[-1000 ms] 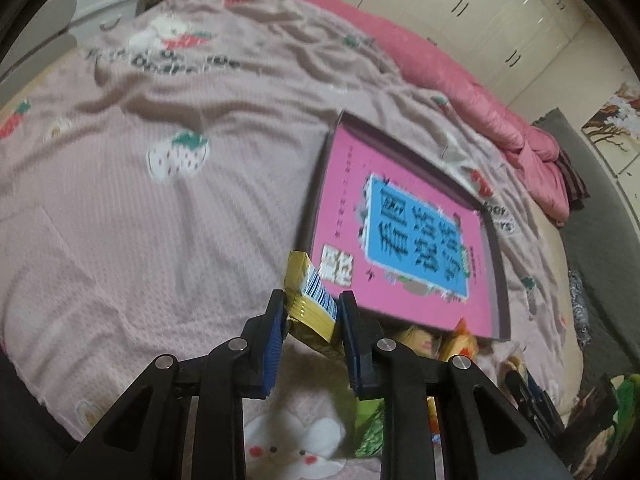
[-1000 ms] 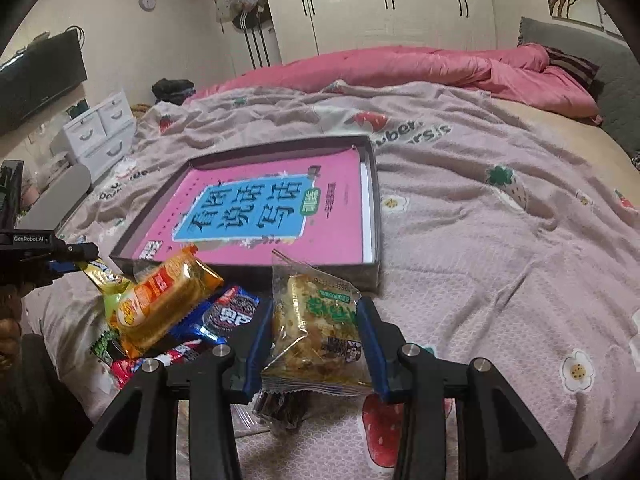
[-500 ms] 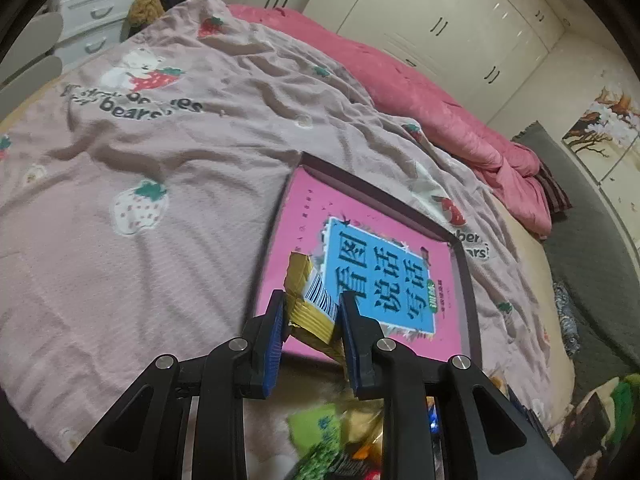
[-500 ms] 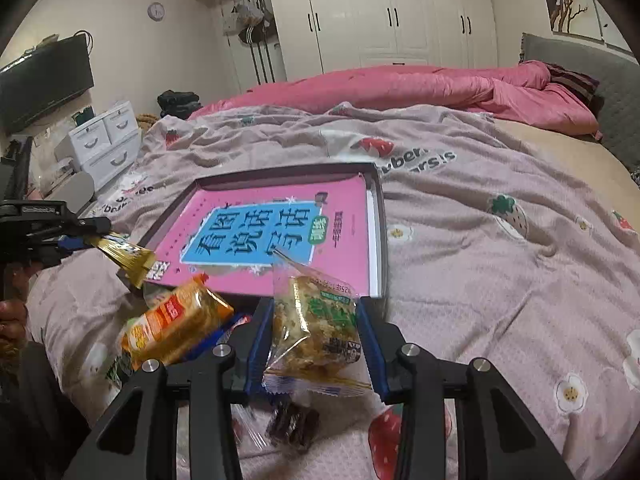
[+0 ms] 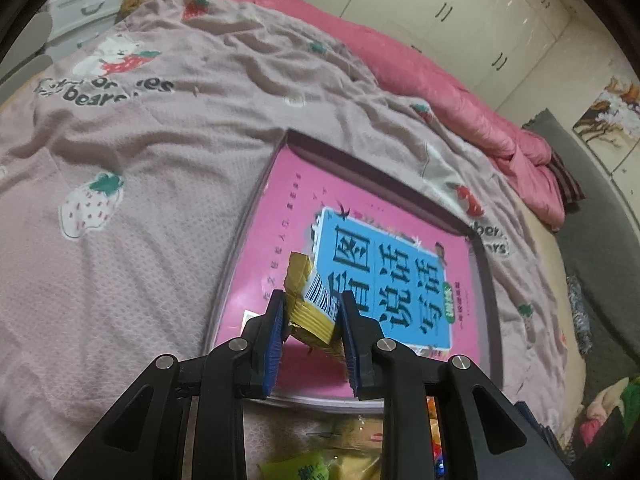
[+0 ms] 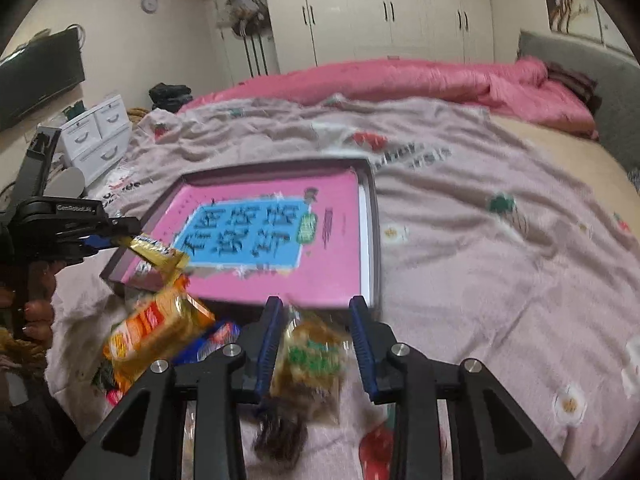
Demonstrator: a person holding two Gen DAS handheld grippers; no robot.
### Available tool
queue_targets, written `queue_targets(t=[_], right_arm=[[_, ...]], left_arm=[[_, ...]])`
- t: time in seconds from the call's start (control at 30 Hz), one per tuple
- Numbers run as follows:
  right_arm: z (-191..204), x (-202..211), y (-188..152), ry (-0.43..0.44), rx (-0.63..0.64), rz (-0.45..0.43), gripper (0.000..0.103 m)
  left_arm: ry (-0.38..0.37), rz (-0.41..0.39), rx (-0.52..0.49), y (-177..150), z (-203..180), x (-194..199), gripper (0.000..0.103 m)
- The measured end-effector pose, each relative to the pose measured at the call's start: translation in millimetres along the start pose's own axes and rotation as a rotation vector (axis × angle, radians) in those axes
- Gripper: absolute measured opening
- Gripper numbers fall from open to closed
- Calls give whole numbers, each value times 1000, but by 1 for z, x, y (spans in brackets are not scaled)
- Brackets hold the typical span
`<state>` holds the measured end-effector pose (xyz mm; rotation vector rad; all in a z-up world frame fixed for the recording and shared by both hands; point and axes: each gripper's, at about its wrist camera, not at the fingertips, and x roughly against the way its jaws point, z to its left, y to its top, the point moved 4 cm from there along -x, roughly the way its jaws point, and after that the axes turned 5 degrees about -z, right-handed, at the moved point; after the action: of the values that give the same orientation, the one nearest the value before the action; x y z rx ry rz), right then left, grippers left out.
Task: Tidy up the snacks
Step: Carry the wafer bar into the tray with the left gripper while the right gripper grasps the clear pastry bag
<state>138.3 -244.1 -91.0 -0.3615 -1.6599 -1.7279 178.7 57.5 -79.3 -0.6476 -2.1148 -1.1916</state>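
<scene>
Only rightward: orange snack pack (image 6: 158, 330) beside tray (image 6: 370, 216).

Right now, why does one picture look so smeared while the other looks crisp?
Right wrist view: motion blur smears the clear snack bag and the pink book's lettering. Left wrist view: sharp, barcode readable on the gold packet. Both views: fisheye bends the wardrobe and darkens the corners.

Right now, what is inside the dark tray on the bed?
The tray holds a pink book with a blue title panel, filling nearly its whole floor. The left gripper holds a gold packet above its near corner. Anything under the book is covered.
</scene>
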Motion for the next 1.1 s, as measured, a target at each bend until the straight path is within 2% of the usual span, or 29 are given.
queue_targets(t=[0.07, 0.13, 0.2, 0.23, 0.4, 0.5, 0.67, 0.9, 1.1], right_arm=[[-4, -3, -7, 23, -47, 40, 35], [-8, -7, -10, 63, -100, 67, 40], [-10, -11, -12, 82, -139, 84, 53], [-12, -14, -14, 78, -157, 104, 55], [-14, -25, -23, 61, -192, 157, 56], [-12, -31, -25, 83, -205, 174, 54], [-4, -23, -20, 75, -147, 127, 44], [4, -8, 7, 48, -92, 34, 44], [7, -15, 32, 29, -66, -12, 44]], left_arm=[[1, 9, -15, -3, -1, -4, 27], [-2, 15, -17, -4, -2, -7, 27], [2, 15, -28, -4, -3, -9, 27], [5, 14, -36, -4, -3, -10, 27], [0, 18, -43, -5, -3, -11, 27], [-2, 22, -55, -6, -5, -13, 27], [-12, 36, -73, -8, -6, -15, 27], [-18, 44, -94, -8, -7, -16, 28], [-22, 52, -104, -7, -6, -17, 28]])
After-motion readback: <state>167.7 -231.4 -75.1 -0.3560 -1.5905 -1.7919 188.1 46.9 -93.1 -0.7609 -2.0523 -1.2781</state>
